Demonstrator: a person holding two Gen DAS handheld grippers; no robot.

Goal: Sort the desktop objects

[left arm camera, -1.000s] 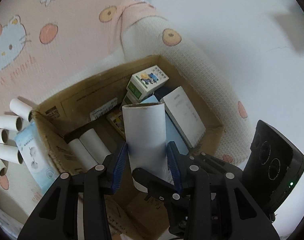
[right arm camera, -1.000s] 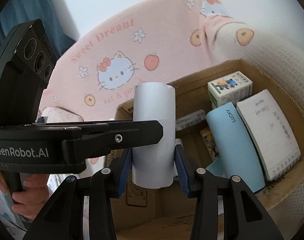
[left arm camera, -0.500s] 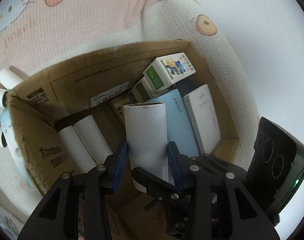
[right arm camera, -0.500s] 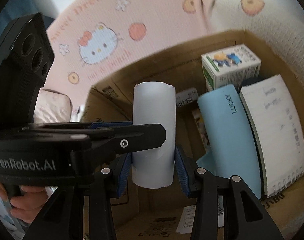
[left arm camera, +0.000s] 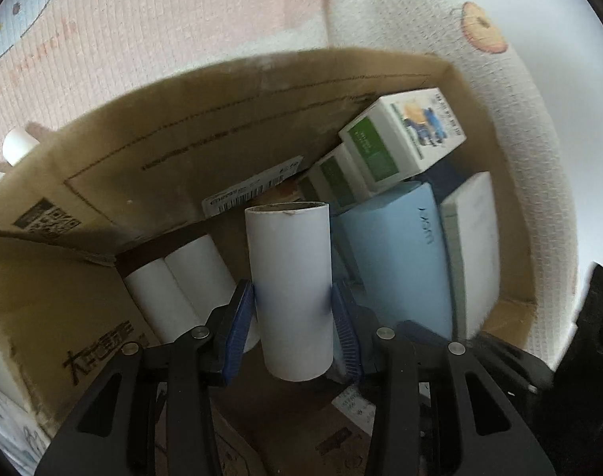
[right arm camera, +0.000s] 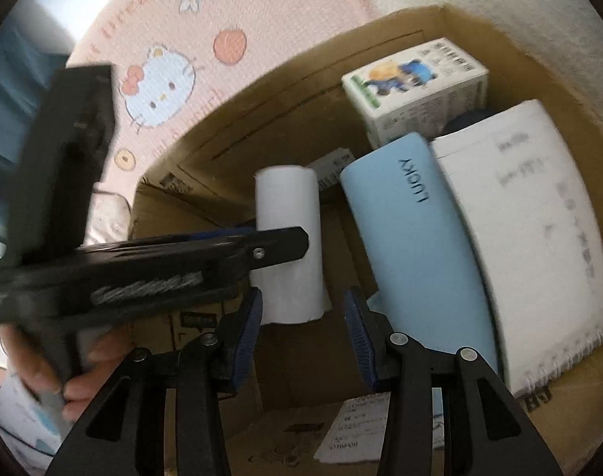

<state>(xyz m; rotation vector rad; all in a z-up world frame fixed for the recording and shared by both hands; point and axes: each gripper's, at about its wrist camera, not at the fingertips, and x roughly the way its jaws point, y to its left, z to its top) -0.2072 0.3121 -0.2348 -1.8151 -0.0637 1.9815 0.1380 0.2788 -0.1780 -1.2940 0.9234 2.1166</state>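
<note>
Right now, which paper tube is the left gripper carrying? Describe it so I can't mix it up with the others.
Look inside the open cardboard box on the pink blanket. Two white tubes lie flat side by side in its left corner. The one you want is the white tube clamped between the left gripper's blue fingers, held above the box floor, not resting with the others.

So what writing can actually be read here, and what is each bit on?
"LUCKY": on the light blue case.
Cardboard box print and its barcode label: too small to read.
Lettering on the notepad, green-and-white carton, pink blanket and left gripper: blurred, unreadable.
</note>
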